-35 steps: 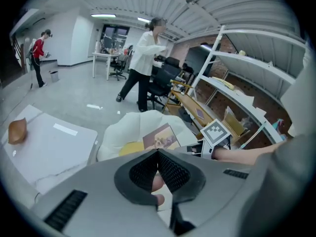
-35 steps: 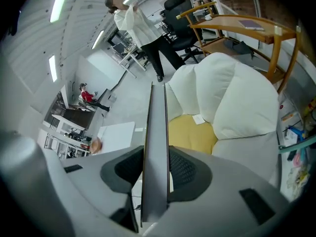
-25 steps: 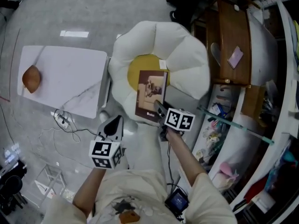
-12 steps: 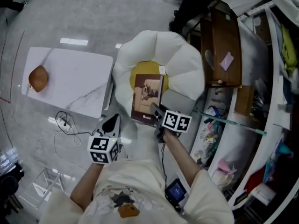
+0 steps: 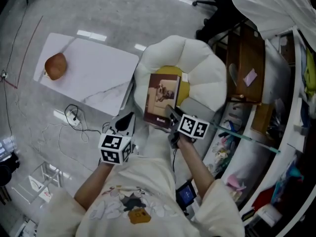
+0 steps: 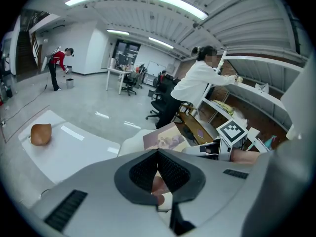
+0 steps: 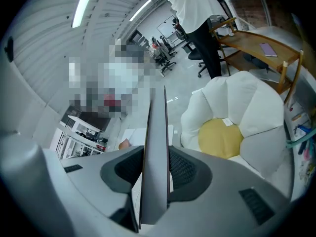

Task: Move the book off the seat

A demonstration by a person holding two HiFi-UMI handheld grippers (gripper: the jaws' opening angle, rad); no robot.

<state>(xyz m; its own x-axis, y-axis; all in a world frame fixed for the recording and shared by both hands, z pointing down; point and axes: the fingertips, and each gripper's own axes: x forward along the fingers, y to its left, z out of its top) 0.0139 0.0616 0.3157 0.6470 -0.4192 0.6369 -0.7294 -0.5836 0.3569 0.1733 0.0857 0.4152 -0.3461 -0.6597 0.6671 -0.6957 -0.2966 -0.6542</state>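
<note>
The book (image 5: 162,98), brown with a picture on its cover, is held above the white flower-shaped seat (image 5: 200,63), over its yellow centre (image 5: 184,90). My right gripper (image 5: 172,116) is shut on the book's near edge. In the right gripper view the book (image 7: 155,117) stands edge-on between the pads, and the seat (image 7: 242,107) lies bare behind it. My left gripper (image 5: 125,123) hangs left of the seat, above the floor, with its jaws closed together and nothing in them. From the left gripper view the book (image 6: 165,138) shows beyond the gripper (image 6: 158,154).
A white table (image 5: 98,83) with a brown round object (image 5: 55,65) stands to the left. Cables (image 5: 74,120) lie on the floor beside it. To the right are a wooden desk (image 5: 252,68) and cluttered shelves (image 5: 291,132). A person in white (image 5: 269,6) stands at the back.
The head view has swung, so everything sits further right. The book, still in my right gripper, has shifted slightly left across the yellow centre. My left gripper keeps its place.
</note>
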